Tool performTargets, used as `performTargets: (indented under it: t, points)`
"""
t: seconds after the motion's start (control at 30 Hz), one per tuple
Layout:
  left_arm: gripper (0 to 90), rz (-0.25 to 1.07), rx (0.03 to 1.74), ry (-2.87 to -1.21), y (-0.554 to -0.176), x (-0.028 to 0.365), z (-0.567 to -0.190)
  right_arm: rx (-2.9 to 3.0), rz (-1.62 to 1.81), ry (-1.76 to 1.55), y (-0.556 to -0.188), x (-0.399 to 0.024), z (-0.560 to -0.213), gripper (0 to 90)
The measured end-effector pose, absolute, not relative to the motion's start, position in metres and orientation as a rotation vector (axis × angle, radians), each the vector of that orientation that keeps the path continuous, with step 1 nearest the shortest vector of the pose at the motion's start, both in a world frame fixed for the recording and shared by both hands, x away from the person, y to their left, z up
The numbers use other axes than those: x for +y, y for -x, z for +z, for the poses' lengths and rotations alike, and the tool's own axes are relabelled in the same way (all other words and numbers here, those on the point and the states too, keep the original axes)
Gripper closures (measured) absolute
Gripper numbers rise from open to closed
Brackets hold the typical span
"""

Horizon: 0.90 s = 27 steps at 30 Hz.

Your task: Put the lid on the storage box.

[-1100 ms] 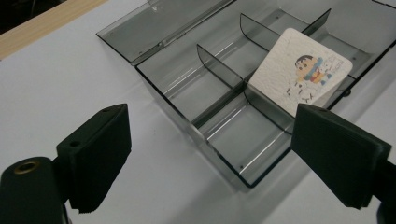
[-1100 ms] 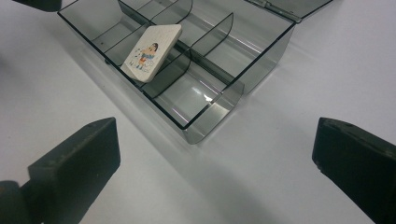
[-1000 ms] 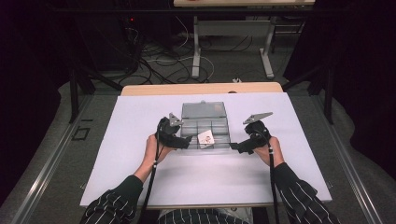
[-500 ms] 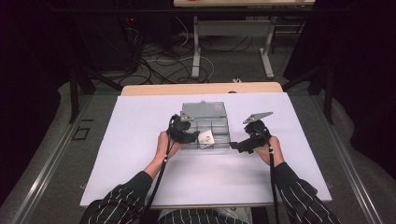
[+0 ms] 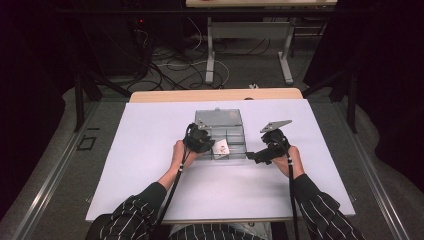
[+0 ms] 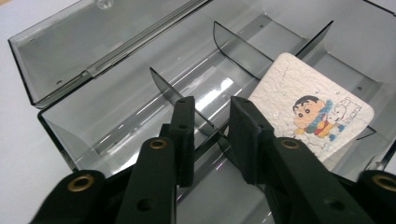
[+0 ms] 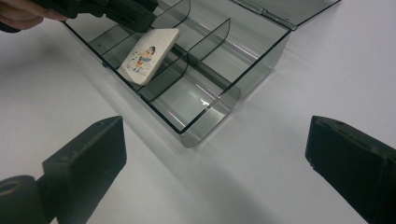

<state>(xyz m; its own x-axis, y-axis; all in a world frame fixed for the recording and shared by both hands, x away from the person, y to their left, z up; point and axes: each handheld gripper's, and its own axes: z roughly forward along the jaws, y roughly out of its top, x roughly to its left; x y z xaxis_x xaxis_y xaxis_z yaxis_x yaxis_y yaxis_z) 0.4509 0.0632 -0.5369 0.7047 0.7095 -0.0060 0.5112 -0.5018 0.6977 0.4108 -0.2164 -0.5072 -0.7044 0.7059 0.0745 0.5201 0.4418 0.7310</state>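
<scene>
The left gripper [image 6: 208,135] has just been closing and now pinches a divider [image 6: 205,126] inside the open box [image 5: 220,119]. Just right of it, a cartoon tile [image 6: 310,119] leans against another divider. The right gripper [image 7: 215,154] gapes wide over bare table [image 5: 150,150], beside the box's corner.

Clear smoky-grey plastic organiser box [image 5: 220,135] sits mid-worktop, lid [image 6: 88,56] hinged open and laid back on the far side, dividers splitting it into compartments. White square card [image 6: 310,116] with a cartoon boy print leans tilted on a divider in the near-left compartment, face up.
</scene>
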Motion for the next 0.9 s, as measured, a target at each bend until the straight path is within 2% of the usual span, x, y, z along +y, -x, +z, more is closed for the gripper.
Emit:
performTargets:
  t: [0.07,0.3,0.4,0.57,0.67,0.7,0.9]
  points:
    - [77.9,0.355,0.925,-2.213,-0.451,0.063,-0.537,2.445,1.11,-1.093,-0.41,-0.216,-0.507,8.2]
    - [79.1,0.36,0.936,-2.202,-0.45,0.063,-0.539,2.377,1.102,-1.16,-0.416,-0.219,-0.51,27.6]
    - [79.3,0.352,0.936,-2.199,-0.451,0.063,-0.539,2.344,1.115,-1.201,-0.42,-0.221,-0.508,43.3]
    - [79.5,0.355,0.932,-2.201,-0.45,0.063,-0.539,2.291,1.182,-1.223,-0.434,-0.219,-0.506,75.0]
    - [79.6,0.355,0.932,-2.195,-0.45,0.064,-0.539,2.262,1.186,-1.282,-0.446,-0.216,-0.507,87.6]
    - [79.6,0.352,0.934,-2.189,-0.45,0.064,-0.54,2.257,1.179,-1.286,-0.45,-0.215,-0.507,90.0]
    - [79.6,0.352,0.934,-2.188,-0.45,0.064,-0.54,2.266,1.108,-1.295,-0.476,-0.204,-0.51,90.0]
